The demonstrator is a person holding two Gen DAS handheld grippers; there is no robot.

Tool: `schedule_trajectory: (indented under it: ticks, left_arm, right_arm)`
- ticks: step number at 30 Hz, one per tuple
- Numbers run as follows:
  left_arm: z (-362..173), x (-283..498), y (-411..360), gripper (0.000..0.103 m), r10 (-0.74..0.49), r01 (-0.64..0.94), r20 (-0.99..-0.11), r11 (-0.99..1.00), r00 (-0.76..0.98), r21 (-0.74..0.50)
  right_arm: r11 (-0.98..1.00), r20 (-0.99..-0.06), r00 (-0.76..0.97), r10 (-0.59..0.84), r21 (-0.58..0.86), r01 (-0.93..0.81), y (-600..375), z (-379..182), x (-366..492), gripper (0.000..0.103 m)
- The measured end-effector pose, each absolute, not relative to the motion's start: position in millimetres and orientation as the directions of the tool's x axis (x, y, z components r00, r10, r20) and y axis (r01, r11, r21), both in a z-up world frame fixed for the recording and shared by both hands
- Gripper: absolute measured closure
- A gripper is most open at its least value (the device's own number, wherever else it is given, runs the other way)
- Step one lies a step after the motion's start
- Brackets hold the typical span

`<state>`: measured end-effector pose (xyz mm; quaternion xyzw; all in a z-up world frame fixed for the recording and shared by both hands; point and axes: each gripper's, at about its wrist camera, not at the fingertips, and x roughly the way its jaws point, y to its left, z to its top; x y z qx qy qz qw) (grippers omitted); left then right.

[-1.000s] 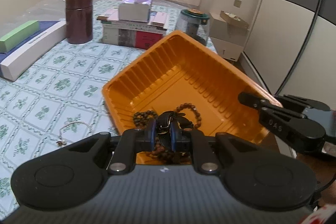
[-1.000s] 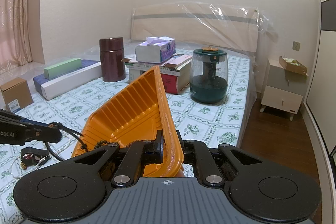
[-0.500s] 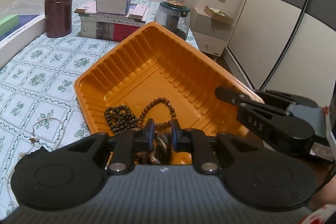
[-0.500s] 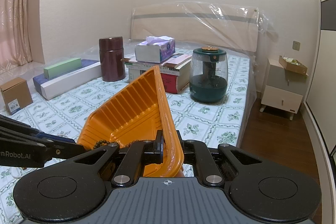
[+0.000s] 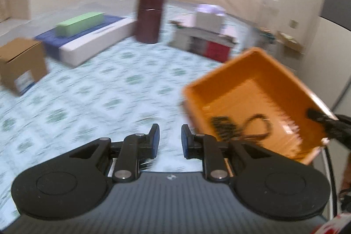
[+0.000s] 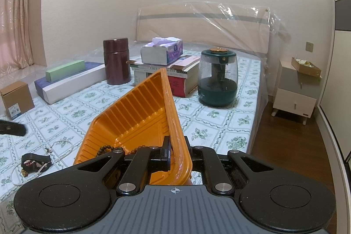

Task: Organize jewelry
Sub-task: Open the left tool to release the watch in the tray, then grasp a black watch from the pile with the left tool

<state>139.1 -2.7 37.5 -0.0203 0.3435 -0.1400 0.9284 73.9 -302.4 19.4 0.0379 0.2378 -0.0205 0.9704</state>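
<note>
While right gripper [image 6: 176,154] clamps orange tray [image 6: 140,111], left gripper [image 5: 170,139] is opening, empty.

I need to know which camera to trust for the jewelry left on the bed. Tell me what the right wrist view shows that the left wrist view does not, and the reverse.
Only the right wrist view: the pearl necklace and a dark jewelry piece lying on the bedspread beside the tray, the green humidifier, and the right gripper clamped on the orange tray wall.

Only the left wrist view: the left gripper, jaws opening with nothing between them, and the tray floor with bead bracelets.

Both: tray, maroon canister, cardboard box.
</note>
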Motion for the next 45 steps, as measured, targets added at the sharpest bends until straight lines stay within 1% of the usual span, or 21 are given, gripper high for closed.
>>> schedule_trajectory:
  ticks: [6,11,15,17,19,22,29,41,42,43,45]
  left_arm:
    - [21.3,132.4,43.3,0.083,-0.170,0.128,-0.658,0.985,0.734,-0.112]
    - [1.4,125.5,56.9,0.082,-0.128,0.095,-0.680,0.992,0.722,-0.085]
    - [-12.2,122.2,56.5,0.082,-0.141,0.115,-0.685,0.990,0.715,-0.084]
    - [-16.4,123.9,52.6,0.078,-0.154,0.141,-0.686,0.987,0.711,-0.075]
    - [-19.2,126.8,46.9,0.070,-0.175,0.184,-0.690,0.981,0.703,-0.062]
    - [-22.2,132.3,37.5,0.069,-0.196,0.248,-0.686,0.968,0.701,-0.024]
    - [-33.1,154.2,23.4,0.069,-0.183,0.330,-0.710,0.941,0.680,0.074]
    - [-37.8,166.0,8.4,0.070,-0.212,0.422,-0.741,0.901,0.638,0.106]
    - [-37.6,164.9,7.4,0.072,-0.211,0.426,-0.744,0.898,0.634,0.109]
    - [-37.3,163.8,6.8,0.076,-0.212,0.430,-0.749,0.896,0.628,0.107]
    - [-36.6,161.7,7.0,0.080,-0.227,0.439,-0.755,0.894,0.616,0.089]
  right_arm:
    - [0.996,-0.463,0.886,-0.023,0.063,0.058,-302.2,19.7,73.9,0.094]
    - [0.996,-0.463,0.886,-0.024,0.063,0.060,-303.1,19.9,73.6,0.094]
    - [0.996,-0.464,0.885,-0.027,0.059,0.061,-303.8,20.3,73.4,0.094]
    - [0.996,-0.465,0.885,-0.027,0.059,0.062,-303.8,20.3,73.5,0.094]
    - [0.996,-0.465,0.885,-0.028,0.057,0.061,-303.6,20.3,73.3,0.094]
    - [0.996,-0.465,0.885,-0.027,0.059,0.062,-303.7,20.2,73.5,0.094]
    - [0.996,-0.469,0.882,-0.033,0.053,0.065,-306.4,18.5,73.8,0.094]
    - [0.996,-0.472,0.881,-0.036,0.051,0.068,-306.9,17.9,74.7,0.094]
    - [0.996,-0.472,0.881,-0.036,0.050,0.068,-306.7,17.9,74.8,0.094]
    - [0.996,-0.472,0.881,-0.036,0.050,0.068,-306.9,17.8,74.3,0.094]
    - [0.996,-0.472,0.881,-0.037,0.050,0.068,-307.0,17.9,74.8,0.094]
